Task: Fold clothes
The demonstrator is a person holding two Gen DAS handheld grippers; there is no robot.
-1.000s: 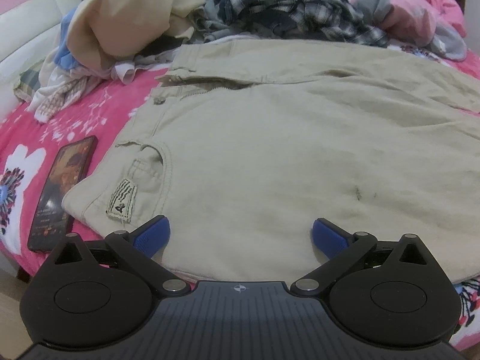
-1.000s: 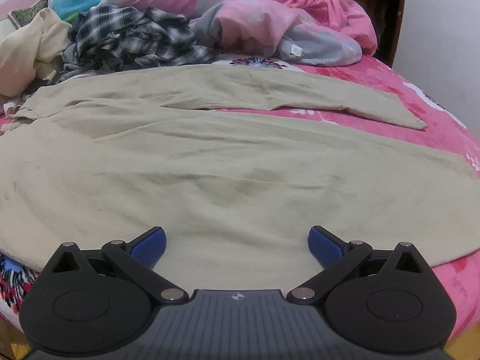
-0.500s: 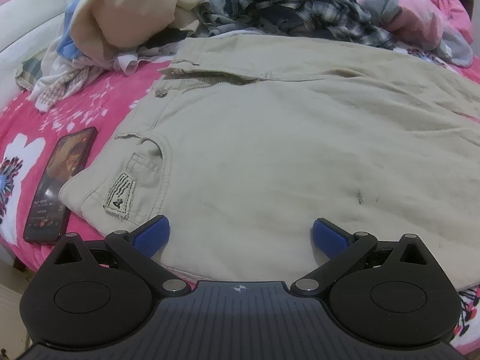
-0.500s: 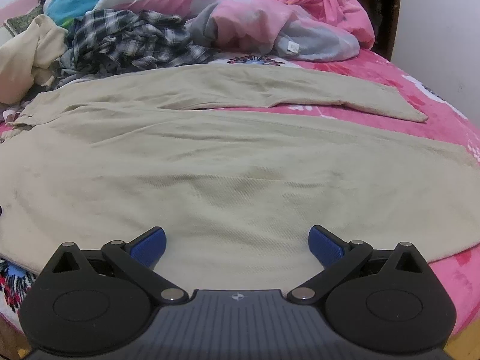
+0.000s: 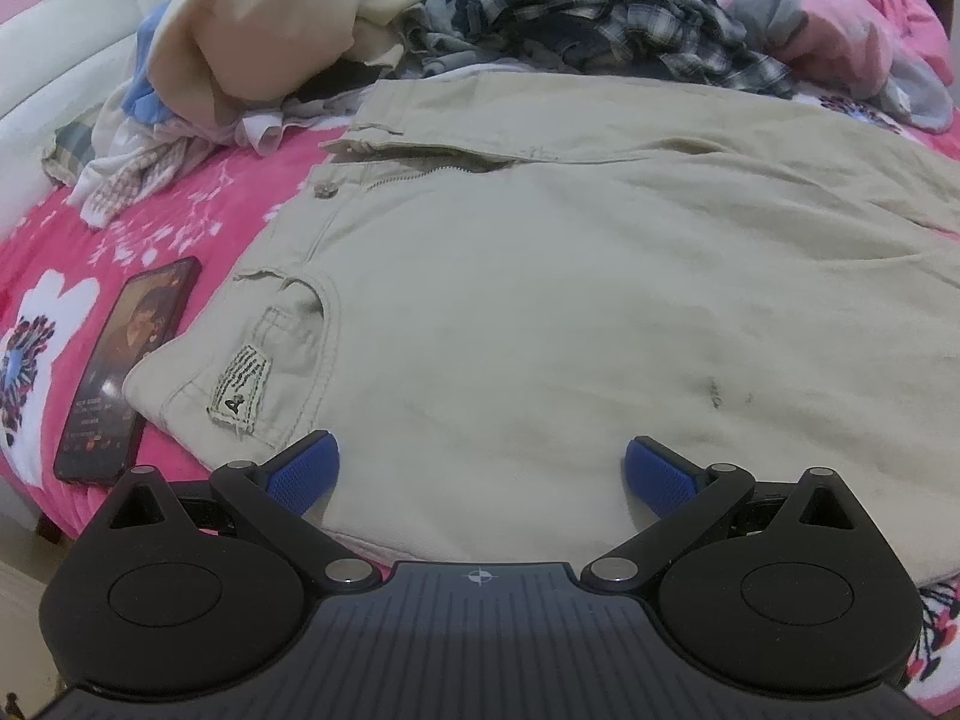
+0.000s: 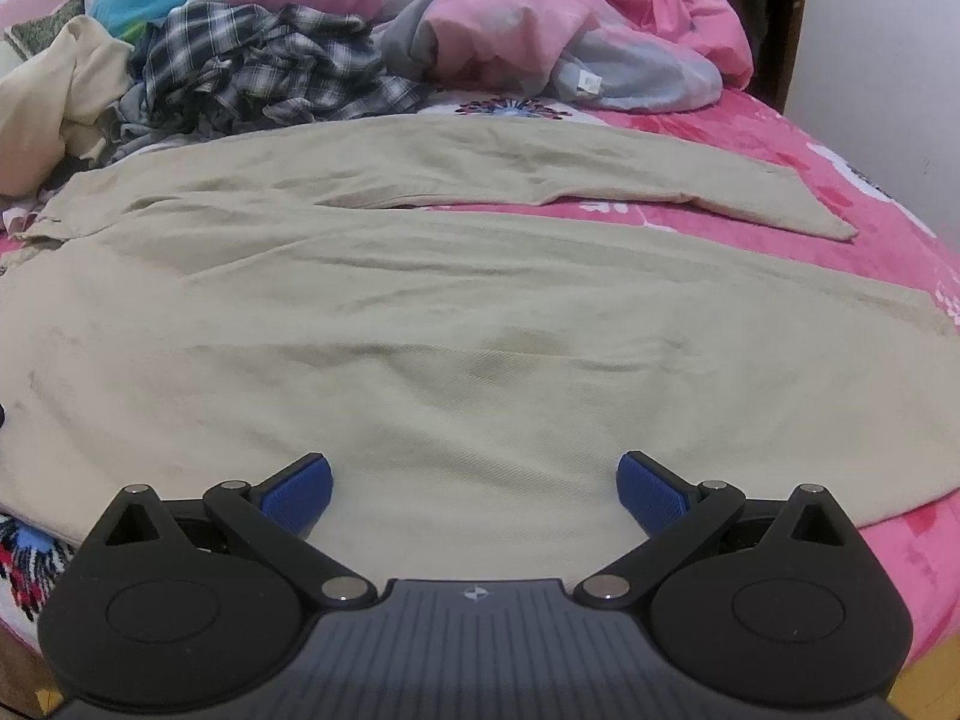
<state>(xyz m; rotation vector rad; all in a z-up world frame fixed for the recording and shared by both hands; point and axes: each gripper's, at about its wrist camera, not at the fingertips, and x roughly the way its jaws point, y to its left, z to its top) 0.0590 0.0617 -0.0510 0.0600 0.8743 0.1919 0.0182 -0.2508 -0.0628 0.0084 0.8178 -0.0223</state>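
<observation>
**A:** Trousers (image 5: 570,312) first — beige, spread flat across the pink bed (image 5: 180,222), waistband toward the left gripper's end, the two legs running off to the right; the far leg (image 6: 540,162) lies split away from the near one (image 6: 480,330).

**B:** And the grippers?

**A:** Left gripper (image 5: 480,471) hangs over the near edge by the hip pocket, jaws wide apart, nothing between them. Right gripper (image 6: 474,483) sits over the near leg's edge, likewise spread and empty.

**B:** So what could spoil it?

**A:** Biggest worry, I'd judge, is the heap of loose clothes (image 5: 288,30) along the far side. It touches the waistband, so a fold carried that way may land on it or drag the plaid shirt (image 6: 258,72) into the crease.

**B:** Next?

**A:** The legs aren't aligned. Lift the near edge unevenly and the fold will likely come out skewed.

**B:** Smaller still?

**A:** The phone (image 5: 129,360), just beside the waistband corner, its edge seemingly touching it. A pinch that slides left could nudge it toward the bed's edge.
</observation>
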